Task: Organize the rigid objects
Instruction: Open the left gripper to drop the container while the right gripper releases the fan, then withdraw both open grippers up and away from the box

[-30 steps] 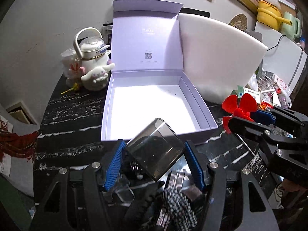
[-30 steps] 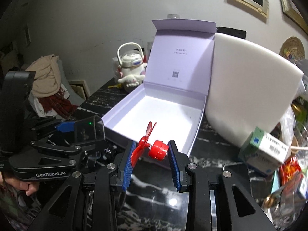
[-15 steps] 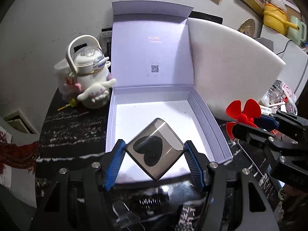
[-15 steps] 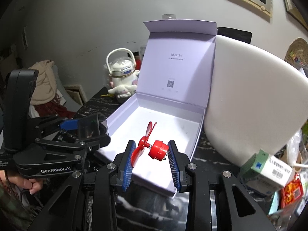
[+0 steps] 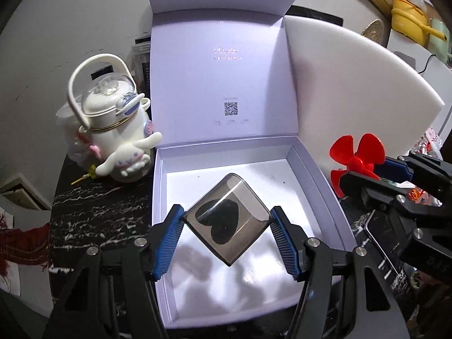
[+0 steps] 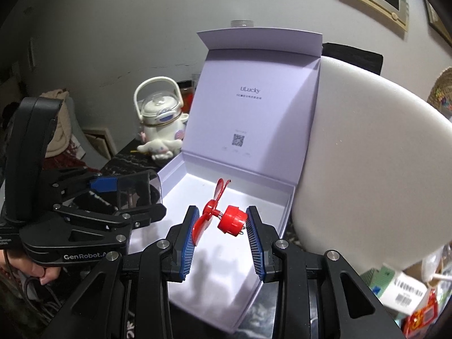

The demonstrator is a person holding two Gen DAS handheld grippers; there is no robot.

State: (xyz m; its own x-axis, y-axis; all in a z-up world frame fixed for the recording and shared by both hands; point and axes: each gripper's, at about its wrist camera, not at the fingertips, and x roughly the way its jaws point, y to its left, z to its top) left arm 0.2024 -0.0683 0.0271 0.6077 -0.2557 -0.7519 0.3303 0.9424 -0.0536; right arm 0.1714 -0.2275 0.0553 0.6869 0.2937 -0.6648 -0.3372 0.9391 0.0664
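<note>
Over the open lilac box point(image 5: 316, 169), the left gripper point(image 5: 227, 237) clamps a smoky clear case point(image 5: 227, 220) corner-up like a diamond, while the right gripper point(image 6: 223, 233) pinches a red propeller point(image 6: 223, 214), its shaft lying crosswise between the pads.

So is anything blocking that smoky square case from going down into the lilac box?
Nothing visible does. The left claw holds the smoky case over the open lilac box, whose lid stands upright and whose white floor below looks bare.
</note>
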